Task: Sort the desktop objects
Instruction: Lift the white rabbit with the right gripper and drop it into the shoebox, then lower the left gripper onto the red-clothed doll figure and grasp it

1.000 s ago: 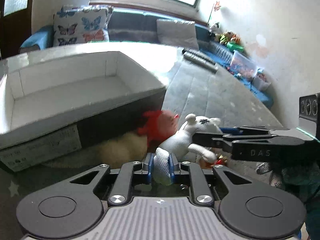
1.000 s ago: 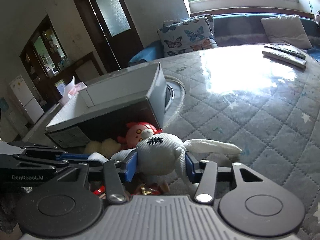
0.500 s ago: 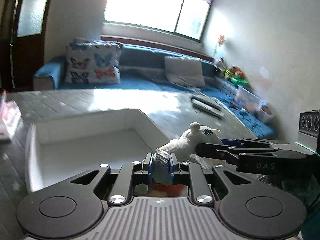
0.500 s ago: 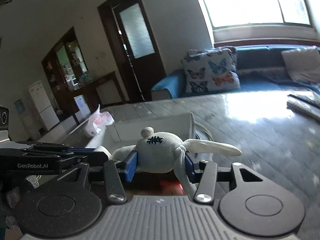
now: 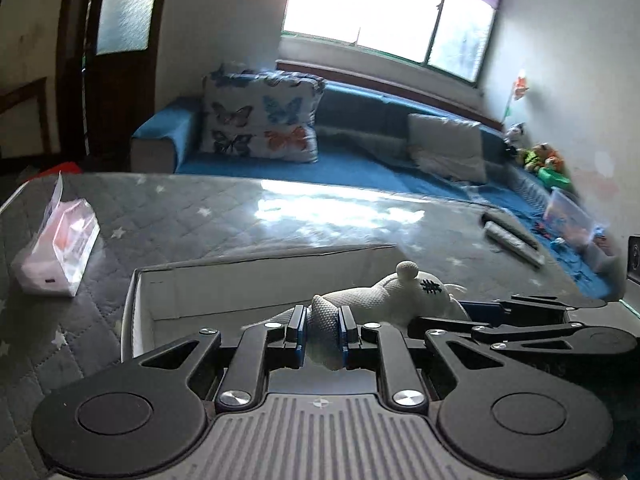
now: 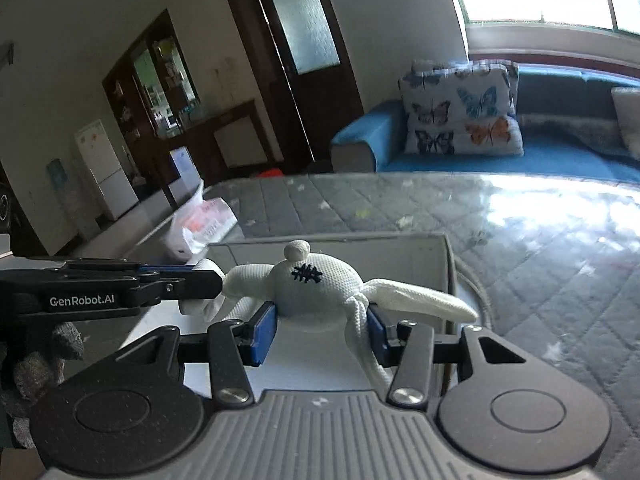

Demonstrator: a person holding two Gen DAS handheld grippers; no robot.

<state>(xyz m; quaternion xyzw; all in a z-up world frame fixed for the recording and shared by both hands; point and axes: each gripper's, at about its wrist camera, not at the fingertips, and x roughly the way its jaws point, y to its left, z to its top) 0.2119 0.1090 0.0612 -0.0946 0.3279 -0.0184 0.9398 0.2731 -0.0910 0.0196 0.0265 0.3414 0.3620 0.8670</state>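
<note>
Tongs, left (image 5: 322, 334) and right (image 6: 322, 334), both clamp white plush rabbit (image 6: 320, 284) above open box (image 5: 256, 284)

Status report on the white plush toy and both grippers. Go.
Left gripper and right gripper both clamped on white plush toy. Toy held over open white box. Nothing in the way.

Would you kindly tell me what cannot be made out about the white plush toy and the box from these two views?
- Left wrist: the white plush toy's lower body is hidden behind the left gripper.
- Right wrist: the toy's underside is covered by the right gripper, so any gap above the box floor cannot be judged.
- Both views: most of the white box interior is blocked by gripper bodies.
- Left wrist: the remotes are too blurred for detail.
</note>
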